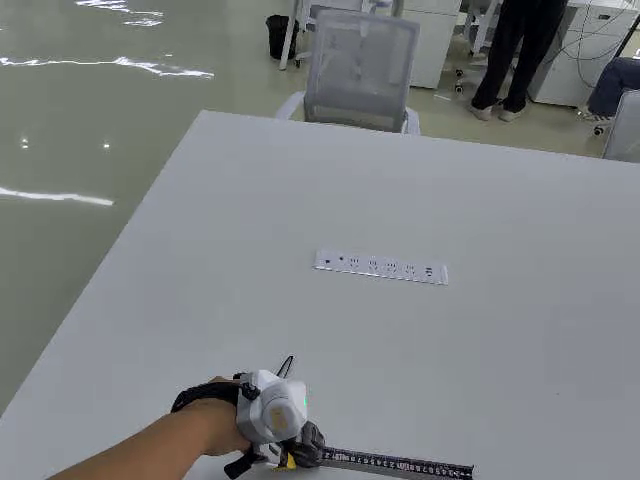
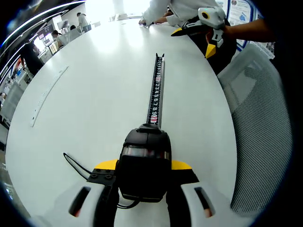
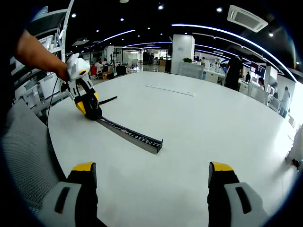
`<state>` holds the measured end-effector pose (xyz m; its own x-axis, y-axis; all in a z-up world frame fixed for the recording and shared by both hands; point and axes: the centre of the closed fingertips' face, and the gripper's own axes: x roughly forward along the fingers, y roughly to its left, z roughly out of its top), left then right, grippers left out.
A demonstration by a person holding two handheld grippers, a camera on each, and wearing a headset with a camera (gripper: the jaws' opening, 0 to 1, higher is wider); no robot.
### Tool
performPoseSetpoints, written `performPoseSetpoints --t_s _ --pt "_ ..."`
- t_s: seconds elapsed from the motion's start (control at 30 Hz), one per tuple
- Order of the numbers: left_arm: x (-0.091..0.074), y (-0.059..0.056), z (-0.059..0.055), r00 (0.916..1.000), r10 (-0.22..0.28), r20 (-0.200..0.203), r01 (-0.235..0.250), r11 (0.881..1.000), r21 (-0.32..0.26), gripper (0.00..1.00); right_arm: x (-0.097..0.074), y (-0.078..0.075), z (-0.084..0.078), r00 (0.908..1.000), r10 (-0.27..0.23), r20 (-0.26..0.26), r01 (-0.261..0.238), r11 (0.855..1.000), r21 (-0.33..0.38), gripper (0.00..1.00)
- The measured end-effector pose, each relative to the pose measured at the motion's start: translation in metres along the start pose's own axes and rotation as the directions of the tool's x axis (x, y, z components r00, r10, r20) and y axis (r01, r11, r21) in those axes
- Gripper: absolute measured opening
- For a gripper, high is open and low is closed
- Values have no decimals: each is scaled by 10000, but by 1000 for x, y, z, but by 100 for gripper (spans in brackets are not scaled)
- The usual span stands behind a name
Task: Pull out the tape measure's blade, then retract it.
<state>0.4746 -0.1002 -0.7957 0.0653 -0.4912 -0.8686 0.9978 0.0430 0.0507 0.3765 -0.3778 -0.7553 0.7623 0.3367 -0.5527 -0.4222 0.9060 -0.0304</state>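
White table (image 1: 250,200) bears a power strip (image 1: 380,267) and tape blade (image 1: 400,465).

Free room: I see wide bare tabletop (image 1: 250,220) between obstacles. Obstacles: a low power strip (image 1: 381,267) mid-surface, the extended blade (image 3: 130,135) lying flat near my edge, and a mesh chair (image 1: 360,70) beyond the far edge.

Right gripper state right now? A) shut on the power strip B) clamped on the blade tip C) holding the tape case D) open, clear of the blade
D: in the right gripper view the right gripper has its jaws wide apart with nothing between, and the blade lies on the table ahead, untouched; the left gripper holds the case.
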Motion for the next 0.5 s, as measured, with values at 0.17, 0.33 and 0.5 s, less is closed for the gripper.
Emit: performPoseSetpoints --t_s 0.17,0.33,0.5 --pt "-1 1 1 9999 111 109 -113 9998 178 35 -2 1 -2 10000 -7 -63 8 9999 121 100" --pt "-4 3 -3 9996 291 52 -291 9996 -56 45 -1 4 -3 10000 55 -32 -55 10000 -66 100" --pt "-12 5 -7 9976 466 512 -398 9911 -1272 69 -1 5 -1 9999 80 -115 -82 9999 -107 100"
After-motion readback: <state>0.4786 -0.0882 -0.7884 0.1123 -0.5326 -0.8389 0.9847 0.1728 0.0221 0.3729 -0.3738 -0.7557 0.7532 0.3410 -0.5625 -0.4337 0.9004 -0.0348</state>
